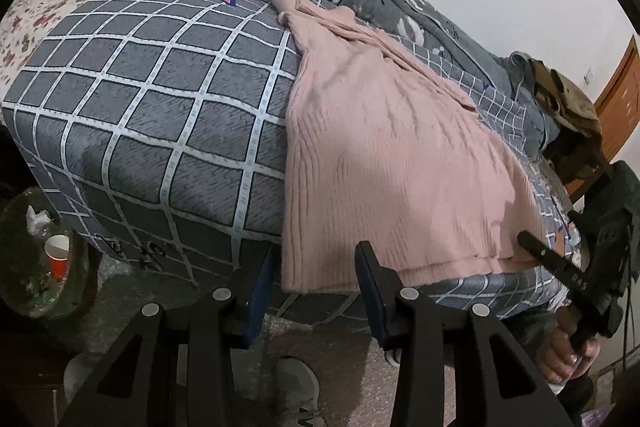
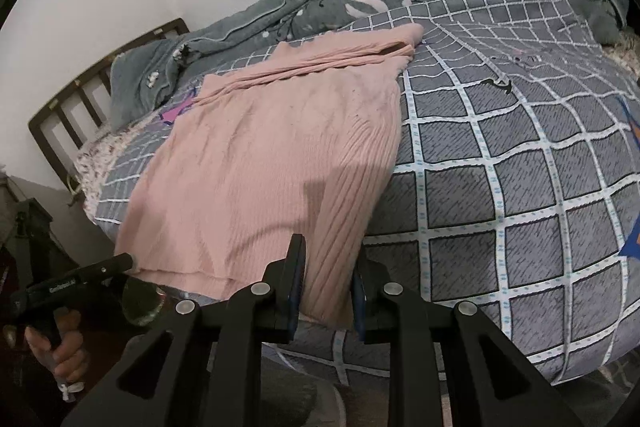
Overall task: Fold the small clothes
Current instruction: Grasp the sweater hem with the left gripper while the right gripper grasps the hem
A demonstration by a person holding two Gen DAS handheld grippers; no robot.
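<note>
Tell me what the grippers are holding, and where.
The pink sweater, at its hem: one corner lies inside the left gripper, the other inside the right gripper. Whether either actually pinches it cannot be told.

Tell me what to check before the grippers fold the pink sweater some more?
1. Pink sweater lies flat on the checked bedspread: ok.
2. Right gripper has the sweater's near hem corner between its fingers: ok.
3. Left gripper has the other hem corner between its fingers: ok.
4. Both grips firm enough to lift: cannot tell.
5. Sleeve bundled along the far edge, tucked in neatly: not ok.
6. Bare bedspread beside the sweater for the fold: ok.
</note>
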